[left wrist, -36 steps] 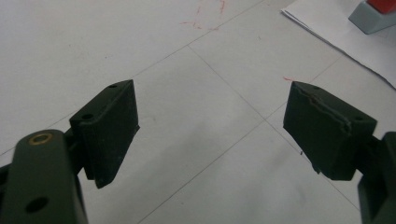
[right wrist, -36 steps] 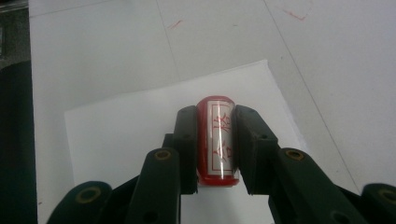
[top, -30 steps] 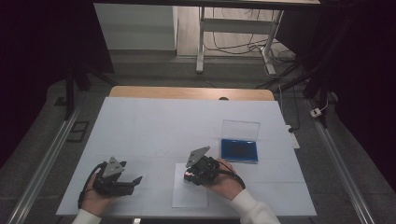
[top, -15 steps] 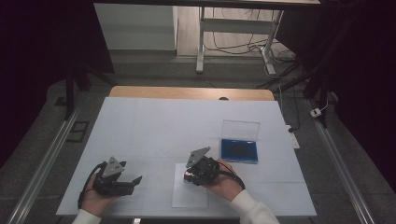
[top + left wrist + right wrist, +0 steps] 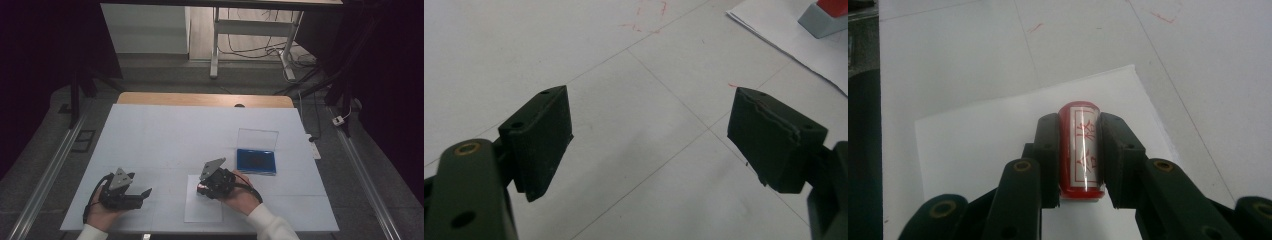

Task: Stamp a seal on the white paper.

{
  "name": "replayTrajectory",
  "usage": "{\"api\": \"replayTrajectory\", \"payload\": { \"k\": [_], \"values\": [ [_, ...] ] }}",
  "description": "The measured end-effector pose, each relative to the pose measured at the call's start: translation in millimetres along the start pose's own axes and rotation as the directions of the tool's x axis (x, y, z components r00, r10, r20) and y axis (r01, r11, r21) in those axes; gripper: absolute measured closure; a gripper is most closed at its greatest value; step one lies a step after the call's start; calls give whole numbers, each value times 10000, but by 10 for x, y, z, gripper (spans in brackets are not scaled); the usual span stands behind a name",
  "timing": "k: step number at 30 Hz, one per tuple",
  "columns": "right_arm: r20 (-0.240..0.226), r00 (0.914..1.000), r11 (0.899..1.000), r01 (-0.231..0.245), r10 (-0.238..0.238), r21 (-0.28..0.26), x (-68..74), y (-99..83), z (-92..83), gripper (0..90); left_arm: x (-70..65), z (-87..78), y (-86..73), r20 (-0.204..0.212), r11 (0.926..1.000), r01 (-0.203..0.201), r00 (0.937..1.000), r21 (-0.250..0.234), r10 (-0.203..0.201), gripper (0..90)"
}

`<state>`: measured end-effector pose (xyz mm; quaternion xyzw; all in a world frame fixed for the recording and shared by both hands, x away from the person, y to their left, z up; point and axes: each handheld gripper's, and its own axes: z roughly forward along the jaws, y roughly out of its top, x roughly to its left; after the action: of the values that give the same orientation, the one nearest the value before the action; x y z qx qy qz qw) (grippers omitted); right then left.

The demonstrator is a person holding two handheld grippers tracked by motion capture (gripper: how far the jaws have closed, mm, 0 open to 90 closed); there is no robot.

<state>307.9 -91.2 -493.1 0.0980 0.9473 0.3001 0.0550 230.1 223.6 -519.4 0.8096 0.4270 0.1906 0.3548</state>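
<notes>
A red cylindrical stamp with a white label of red characters is clamped between the jaws of my right gripper. It sits over a white sheet of paper. In the high view the right gripper points left above the top edge of that sheet, near the table's front. My left gripper rests at the front left with its jaws spread wide and nothing between them. In its own view the left gripper looks over bare table, with the paper's corner and the stamp at the upper right.
A blue ink pad box with its clear lid standing up sits to the right of the sheet. The white table cover stretches back to a wooden edge. Dark floor and metal rails flank the table.
</notes>
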Motion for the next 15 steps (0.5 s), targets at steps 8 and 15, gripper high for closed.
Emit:
{"api": "replayTrajectory", "payload": {
  "k": [8, 15],
  "values": [
    [29, 9999, 9996, 144, -143, -222, -2, 8, -39, 700, 12, -5, -5, -30, 10000, 20, 10000, -8, -20, 181],
    [138, 9997, 9991, 220, -215, -360, 30, 29, -59, 698, 18, -6, -7, -32, 10000, 18, 10000, -8, -18, 180]
  ]
}}
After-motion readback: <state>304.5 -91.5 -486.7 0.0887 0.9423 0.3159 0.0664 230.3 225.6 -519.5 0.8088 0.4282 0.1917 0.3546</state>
